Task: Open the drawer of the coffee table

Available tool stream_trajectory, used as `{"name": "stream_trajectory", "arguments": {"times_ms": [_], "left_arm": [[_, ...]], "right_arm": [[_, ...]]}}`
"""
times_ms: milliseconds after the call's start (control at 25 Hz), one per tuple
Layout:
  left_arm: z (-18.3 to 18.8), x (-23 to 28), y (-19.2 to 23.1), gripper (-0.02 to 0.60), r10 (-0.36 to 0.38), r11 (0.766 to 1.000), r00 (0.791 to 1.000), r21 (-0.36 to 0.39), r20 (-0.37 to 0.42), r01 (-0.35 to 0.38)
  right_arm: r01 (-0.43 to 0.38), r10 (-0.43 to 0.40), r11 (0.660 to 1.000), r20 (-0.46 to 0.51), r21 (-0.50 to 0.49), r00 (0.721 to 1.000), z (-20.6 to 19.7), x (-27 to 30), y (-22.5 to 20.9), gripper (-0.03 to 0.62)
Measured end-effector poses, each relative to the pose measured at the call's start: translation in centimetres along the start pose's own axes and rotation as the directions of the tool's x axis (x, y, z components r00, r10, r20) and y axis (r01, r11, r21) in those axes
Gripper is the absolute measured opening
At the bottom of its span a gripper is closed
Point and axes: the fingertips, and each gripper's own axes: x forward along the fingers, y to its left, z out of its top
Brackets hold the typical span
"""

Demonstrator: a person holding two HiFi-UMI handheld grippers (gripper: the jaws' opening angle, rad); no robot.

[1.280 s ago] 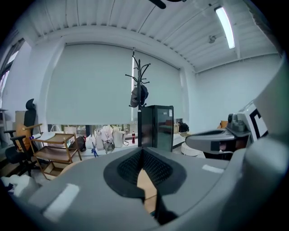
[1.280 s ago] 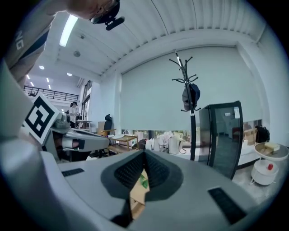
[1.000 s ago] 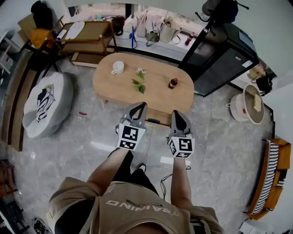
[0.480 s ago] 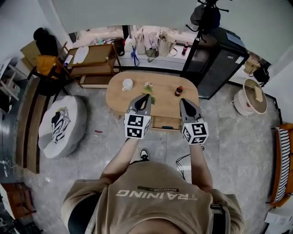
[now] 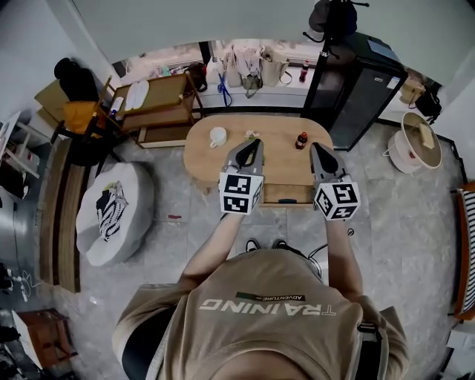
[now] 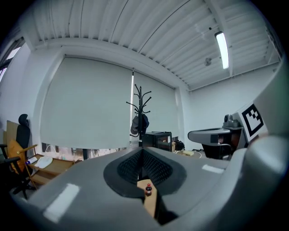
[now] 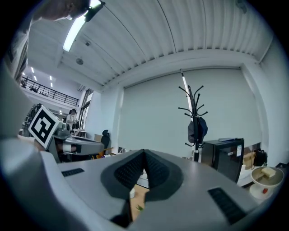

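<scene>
The oval wooden coffee table (image 5: 271, 159) stands ahead of me on the floor. Its drawer front (image 5: 286, 193), with a dark handle (image 5: 288, 200), shows under the near edge between my two grippers. On top stand a white mug (image 5: 217, 136), a green sprig (image 5: 251, 135) and a small dark bottle (image 5: 301, 140). My left gripper (image 5: 255, 143) and right gripper (image 5: 315, 147) are held level, high above the table's near side. Both are shut with nothing in them. In the left gripper view the left gripper (image 6: 142, 151) shows pads meeting; the right gripper (image 7: 144, 155) looks the same in its own view.
A grey round pouffe (image 5: 115, 211) lies at the left. A wooden shelf cart (image 5: 156, 104) stands behind it, a black cabinet (image 5: 360, 85) and a coat rack (image 5: 330, 22) at the back right. A round white stand (image 5: 415, 145) sits at the right.
Both grippers have risen together, still shut, and the head view has risen too. The table now looks smaller and lies beneath the fingertips.
</scene>
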Motion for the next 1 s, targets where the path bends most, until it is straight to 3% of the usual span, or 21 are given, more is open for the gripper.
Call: {"name": "stream_trajectory", "arguments": {"times_ms": [240,680,1000], "left_arm": [[1.2,-0.7,0.0,0.002,0.023,1.0,0.999,-0.001,0.024,-0.023],[0.2,1.4,0.0,0.002,0.029,0.999,0.999,0.024,-0.037,-0.028],[-0.3,3.4,0.1,0.002,0.027,1.0,0.999,0.012,-0.038,-0.027]], "right_arm": [[-0.017,0.014,0.996,-0.035,-0.088,0.999,-0.3,0.7,1.0,0.006],[-0.004,0.004,1.0,-0.012,-0.01,1.0,-1.0,0.9,-1.7,0.006],[-0.018,0.017,0.998,-0.029,-0.06,0.999,-0.8,1.9,-3.0,0.006]]}}
